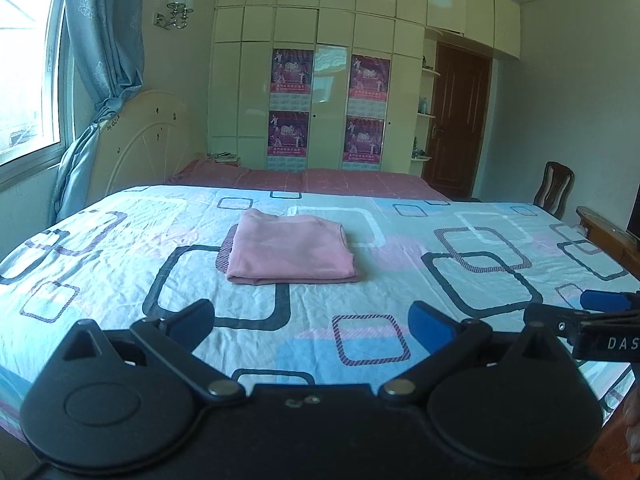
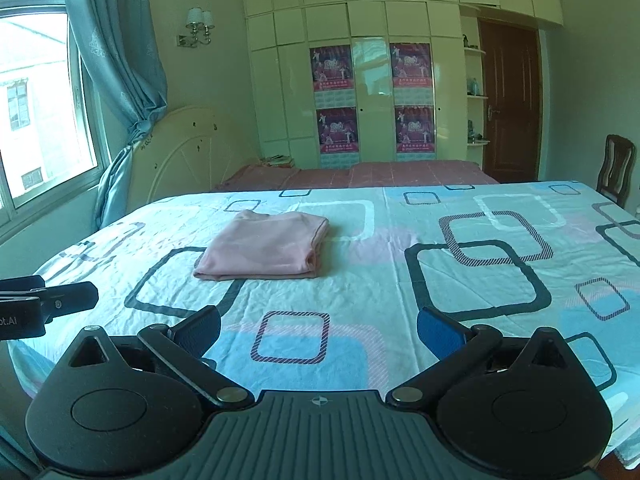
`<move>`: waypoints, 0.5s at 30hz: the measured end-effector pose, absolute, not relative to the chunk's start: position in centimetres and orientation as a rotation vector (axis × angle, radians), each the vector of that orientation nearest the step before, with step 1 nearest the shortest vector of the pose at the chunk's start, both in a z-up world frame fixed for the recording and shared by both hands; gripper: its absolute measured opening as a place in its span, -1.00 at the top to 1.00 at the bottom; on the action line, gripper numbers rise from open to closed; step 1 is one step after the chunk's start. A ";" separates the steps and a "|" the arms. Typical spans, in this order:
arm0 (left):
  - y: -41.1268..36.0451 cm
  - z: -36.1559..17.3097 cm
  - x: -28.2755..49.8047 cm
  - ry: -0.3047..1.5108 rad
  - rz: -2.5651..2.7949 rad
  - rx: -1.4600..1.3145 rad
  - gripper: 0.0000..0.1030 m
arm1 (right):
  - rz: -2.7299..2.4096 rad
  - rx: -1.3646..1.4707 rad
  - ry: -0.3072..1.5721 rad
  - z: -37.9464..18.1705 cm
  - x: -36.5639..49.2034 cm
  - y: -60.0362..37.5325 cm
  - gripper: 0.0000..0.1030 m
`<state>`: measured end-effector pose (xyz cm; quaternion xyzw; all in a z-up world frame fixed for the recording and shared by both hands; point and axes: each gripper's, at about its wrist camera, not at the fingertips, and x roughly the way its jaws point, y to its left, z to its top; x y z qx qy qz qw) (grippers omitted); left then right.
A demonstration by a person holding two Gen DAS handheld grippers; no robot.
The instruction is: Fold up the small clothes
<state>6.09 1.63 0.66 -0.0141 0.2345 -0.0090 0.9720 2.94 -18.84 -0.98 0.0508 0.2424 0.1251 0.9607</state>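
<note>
A pink garment (image 1: 290, 248) lies folded into a neat rectangle on the patterned bed sheet (image 1: 120, 264); it also shows in the right wrist view (image 2: 264, 246). My left gripper (image 1: 316, 324) is open and empty, held above the sheet's near part, well short of the garment. My right gripper (image 2: 318, 330) is open and empty too, to the right of the garment and nearer to me. The right gripper's fingers (image 1: 604, 302) show at the right edge of the left wrist view. The left gripper's fingers (image 2: 60, 300) show at the left edge of the right wrist view.
The bed sheet (image 2: 460, 280) has blue, pink and dark rounded squares. A second bed with a pink cover (image 1: 320, 178) stands behind. A cream headboard (image 1: 148, 140), window and blue curtain (image 1: 104, 80) are at left. A wardrobe (image 1: 328, 100), brown door (image 1: 456, 120) and wooden chair (image 1: 554, 188) are beyond.
</note>
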 end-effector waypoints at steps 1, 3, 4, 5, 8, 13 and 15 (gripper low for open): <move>1.6 0.7 6.0 0.469 -0.016 -0.027 -1.00 | 0.251 0.094 0.493 -0.9 2.7 -18.7 -1.00; 1.5 0.9 5.8 0.459 -0.017 -0.031 -1.00 | 0.250 0.076 0.494 -0.8 2.7 -18.6 -1.00; 1.3 0.9 5.6 0.453 -0.018 -0.031 -1.00 | 0.247 0.069 0.488 -0.7 2.6 -18.6 -1.00; 1.2 1.0 5.6 0.451 -0.022 -0.026 -1.00 | 0.244 0.065 0.481 -0.6 2.4 -18.6 -1.00; 0.7 1.1 5.5 0.449 -0.026 -0.006 -1.00 | 0.233 0.074 0.473 -0.4 2.7 -19.1 -1.00; 0.6 1.1 5.3 0.445 -0.030 0.004 -1.00 | 0.231 0.081 0.468 -0.3 2.8 -19.4 -1.00; 0.7 1.2 5.4 0.442 -0.028 0.005 -1.00 | 0.234 0.084 0.466 -0.1 2.7 -19.4 -1.00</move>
